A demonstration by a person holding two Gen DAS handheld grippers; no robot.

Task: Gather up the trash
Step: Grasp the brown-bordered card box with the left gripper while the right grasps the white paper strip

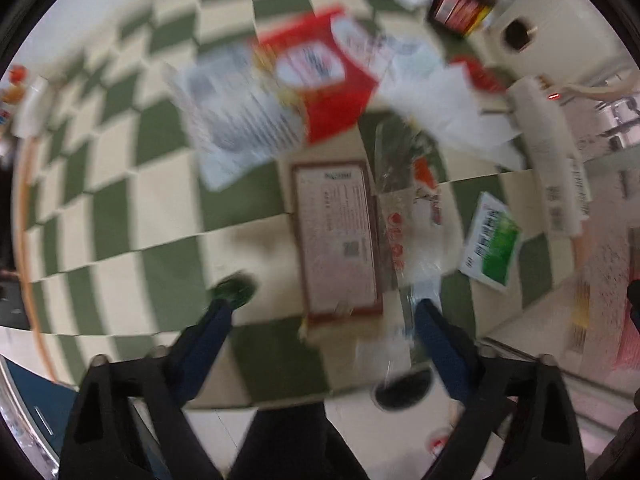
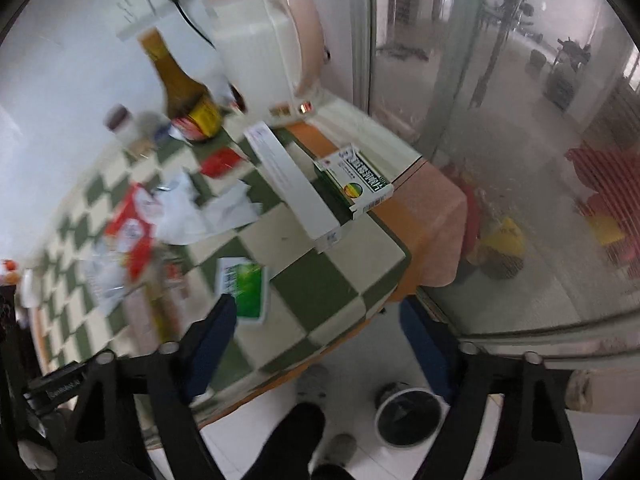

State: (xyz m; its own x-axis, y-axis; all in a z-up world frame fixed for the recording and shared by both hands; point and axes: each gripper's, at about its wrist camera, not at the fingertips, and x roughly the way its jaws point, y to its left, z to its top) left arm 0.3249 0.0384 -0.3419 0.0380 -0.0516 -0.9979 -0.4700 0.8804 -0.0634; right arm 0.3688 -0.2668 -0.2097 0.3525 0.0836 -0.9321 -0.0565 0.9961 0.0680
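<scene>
Trash lies scattered on a green-and-cream checked tablecloth [image 1: 120, 216]. A brown-edged printed card [image 1: 338, 240] sits just ahead of my open left gripper [image 1: 324, 310], with nothing between the fingers. A clear wrapper [image 1: 404, 216] lies beside the card, and a red packet [image 1: 320, 92] and a printed leaflet [image 1: 240, 128] are farther off. A green-and-white sachet [image 2: 246, 288] lies next to the left finger of my open, empty right gripper [image 2: 318, 310], which hangs over the table's near corner. A bin [image 2: 412, 416] with a dark liner stands on the floor below.
A brown bottle [image 2: 188, 96], a small jar [image 2: 120, 124], a white appliance [image 2: 260, 48], a long white box [image 2: 296, 188] and a green medicine box [image 2: 356, 178] stand toward the back and right edge. Glass doors [image 2: 520, 160] rise to the right. A person's dark leg [image 2: 296, 432] is below.
</scene>
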